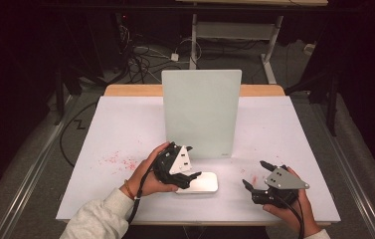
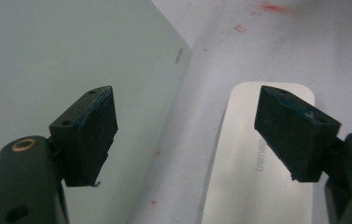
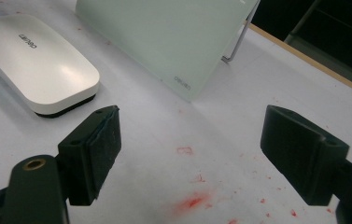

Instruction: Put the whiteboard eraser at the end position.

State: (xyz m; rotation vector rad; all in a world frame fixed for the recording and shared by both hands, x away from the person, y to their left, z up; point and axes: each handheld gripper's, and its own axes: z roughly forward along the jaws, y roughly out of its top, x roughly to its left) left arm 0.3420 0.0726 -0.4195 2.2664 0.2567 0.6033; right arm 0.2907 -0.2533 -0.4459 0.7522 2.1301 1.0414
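Hovering my wide-open left gripper over the white eraser, I see its long axis running away between the jaws, my open right gripper farther off.

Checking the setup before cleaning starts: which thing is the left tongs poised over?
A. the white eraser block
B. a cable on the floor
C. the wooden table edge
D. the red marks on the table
A: the high view shows the left tongs at the white eraser block, and in the left gripper view the open jaws frame the block in front of the upright pale glass board.
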